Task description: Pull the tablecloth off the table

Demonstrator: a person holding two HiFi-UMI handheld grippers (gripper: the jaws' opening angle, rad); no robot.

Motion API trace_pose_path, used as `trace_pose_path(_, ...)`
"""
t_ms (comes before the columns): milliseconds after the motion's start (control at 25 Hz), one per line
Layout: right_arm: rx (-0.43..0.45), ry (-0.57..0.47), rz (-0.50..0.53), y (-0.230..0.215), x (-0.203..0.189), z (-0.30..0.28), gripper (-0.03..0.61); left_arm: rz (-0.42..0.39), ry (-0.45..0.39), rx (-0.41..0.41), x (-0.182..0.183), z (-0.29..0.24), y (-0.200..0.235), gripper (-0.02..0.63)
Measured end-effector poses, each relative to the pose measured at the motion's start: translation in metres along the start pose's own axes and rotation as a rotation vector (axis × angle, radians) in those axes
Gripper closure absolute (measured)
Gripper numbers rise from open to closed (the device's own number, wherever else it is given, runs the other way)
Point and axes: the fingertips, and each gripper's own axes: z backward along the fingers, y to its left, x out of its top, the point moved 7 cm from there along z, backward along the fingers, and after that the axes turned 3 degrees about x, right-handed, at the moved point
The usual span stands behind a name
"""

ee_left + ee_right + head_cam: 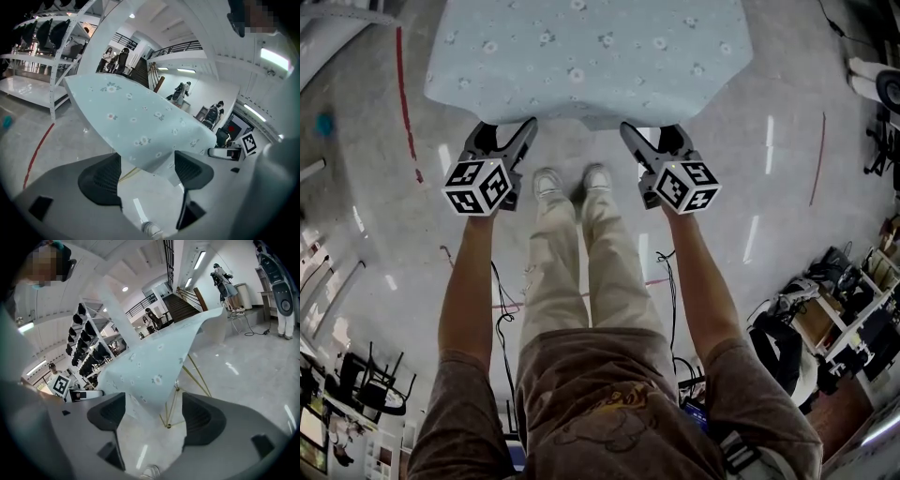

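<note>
Evidently we stand square to the near side of the surface, which is wholly covered by the pale blue, flower-printed tablecloth [591, 56], so that both arms reach forward evenly and a pull can come straight back toward us. The left gripper [508, 131] and the right gripper [649, 136] are held level with each other, one near each end of the cloth's near edge. That spacing seems chosen so the fabric will slide off flat, not bunch to one side. Both pairs of jaws are spread wide and pinch nothing. In the left gripper view the hanging edge of the cloth dips into the gap between the two pads, nearer the right-hand one, though we cannot tell whether it touches. In the right gripper view the draped corner hangs just beyond the gap, with the thin yellow legs [176, 404] of the surface showing under it. Our shoes [548, 183] are planted on the grey floor [394, 216] just short of the overhang. We judge the grasp is not yet made: each pair of jaws needs to close on the hem before any pulling begins.
</note>
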Motion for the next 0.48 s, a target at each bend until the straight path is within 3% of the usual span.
trace_pose_path(240, 0.023, -0.007, -0.002, 0.0049, 0.0011, -0.0083, 0.224, 0.028, -0.017, -0.054, 0.0010, -0.0076, 0.0018, 0.273)
trace_pose_path(480, 0.029, -0.018, 0.009, 0.0104, 0.0030, -0.0098, 0.305, 0.020, -0.043, -0.075, 0.0047, -0.0056, -0.0030, 0.282)
